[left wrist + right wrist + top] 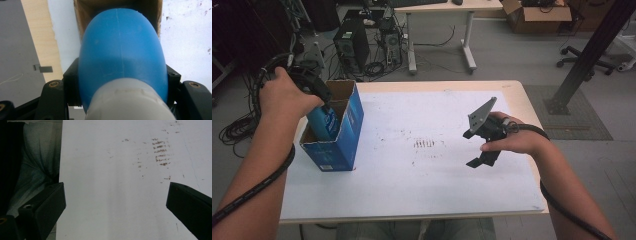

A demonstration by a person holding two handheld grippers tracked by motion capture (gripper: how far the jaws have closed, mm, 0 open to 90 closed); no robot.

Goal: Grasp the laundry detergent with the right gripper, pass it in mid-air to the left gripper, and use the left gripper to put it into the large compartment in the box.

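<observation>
High view: the left tool (319,97) grips a blue bottle (323,122) partly inside the open box (343,142) at nine o'clock on the table (422,200). Left gripper view: jaws pinch its rounded shoulder; it could slip or snag the cardboard. Right gripper view: the right tool (115,202) gapes empty.

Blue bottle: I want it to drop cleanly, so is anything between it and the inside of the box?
Nothing visible blocks it. The left claw holds the blue bottle at the box's open top, partly inside.

Parted jaws over stained white table (112,195)
</observation>
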